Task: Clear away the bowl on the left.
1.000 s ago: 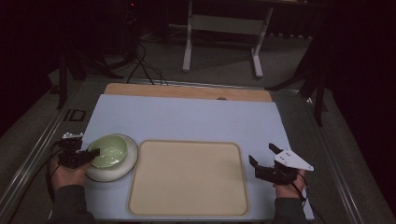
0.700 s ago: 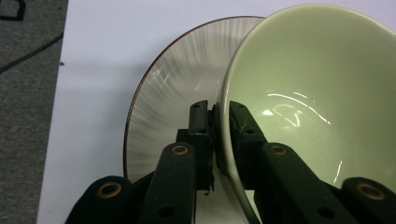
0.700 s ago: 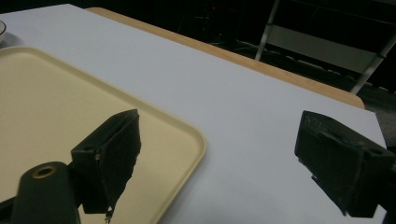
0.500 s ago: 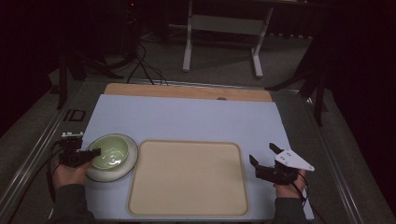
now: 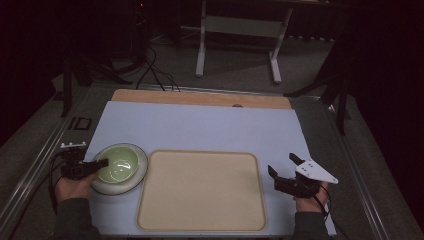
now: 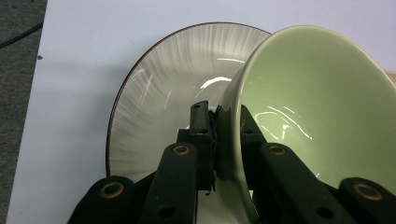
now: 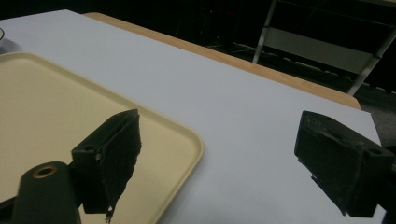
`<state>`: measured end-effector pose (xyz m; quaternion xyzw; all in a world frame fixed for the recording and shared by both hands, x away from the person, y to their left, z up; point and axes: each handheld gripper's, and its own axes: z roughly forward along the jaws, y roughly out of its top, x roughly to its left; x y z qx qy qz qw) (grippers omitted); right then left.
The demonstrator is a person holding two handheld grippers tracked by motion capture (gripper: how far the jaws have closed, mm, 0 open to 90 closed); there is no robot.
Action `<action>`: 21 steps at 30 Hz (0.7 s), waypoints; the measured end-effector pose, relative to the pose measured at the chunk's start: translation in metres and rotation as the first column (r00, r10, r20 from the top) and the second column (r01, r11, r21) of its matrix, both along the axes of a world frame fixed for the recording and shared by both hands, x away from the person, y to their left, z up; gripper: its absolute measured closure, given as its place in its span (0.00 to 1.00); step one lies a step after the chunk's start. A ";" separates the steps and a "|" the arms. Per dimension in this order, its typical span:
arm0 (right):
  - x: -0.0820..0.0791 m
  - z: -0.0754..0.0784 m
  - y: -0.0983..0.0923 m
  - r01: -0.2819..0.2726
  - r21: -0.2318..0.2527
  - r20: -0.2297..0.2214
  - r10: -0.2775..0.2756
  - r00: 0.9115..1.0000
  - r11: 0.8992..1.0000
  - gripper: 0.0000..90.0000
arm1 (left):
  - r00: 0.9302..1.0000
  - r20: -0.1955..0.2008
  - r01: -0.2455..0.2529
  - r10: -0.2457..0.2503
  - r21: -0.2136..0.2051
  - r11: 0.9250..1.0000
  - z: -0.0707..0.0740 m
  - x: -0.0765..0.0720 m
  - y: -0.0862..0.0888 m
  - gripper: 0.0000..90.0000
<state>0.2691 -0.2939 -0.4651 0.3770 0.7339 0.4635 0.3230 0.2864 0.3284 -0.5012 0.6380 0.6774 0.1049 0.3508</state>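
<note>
A pale green bowl (image 5: 120,162) rests in a grey streaked plate (image 5: 136,176) at the table's left front. My left gripper (image 5: 102,163) comes at it from the left. In the left gripper view this gripper (image 6: 219,116) is shut on the near rim of the bowl (image 6: 317,107), one jaw inside and one outside, and the bowl leans over the plate (image 6: 168,79). My right gripper (image 5: 282,164) stands open at the right front, just beyond the right edge of a beige tray (image 5: 202,190). Nothing sits between the fingers of the right gripper (image 7: 219,154), and the tray (image 7: 51,112) is empty.
A light blue mat (image 5: 200,127) covers the table, with a wooden strip (image 5: 200,97) along its far edge. Beyond the table are a metal stand (image 5: 240,30) and cables (image 5: 150,70) on the floor. Grey rails (image 5: 40,160) run along both sides.
The left gripper has edged slightly right onto the bowl's rim. The right gripper and the tray have not moved.
</note>
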 end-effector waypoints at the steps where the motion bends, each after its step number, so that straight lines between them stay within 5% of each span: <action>1: 0.000 0.000 0.000 0.002 0.001 0.000 -0.002 1.000 1.000 0.16 | 1.000 0.000 0.002 -0.002 0.001 1.000 0.000 0.000 0.000 0.93; 21: 0.000 0.001 -0.002 0.009 0.013 0.007 -0.009 1.000 1.000 0.16 | 0.996 0.090 -0.018 0.023 -0.055 0.998 0.013 -0.007 0.000 0.93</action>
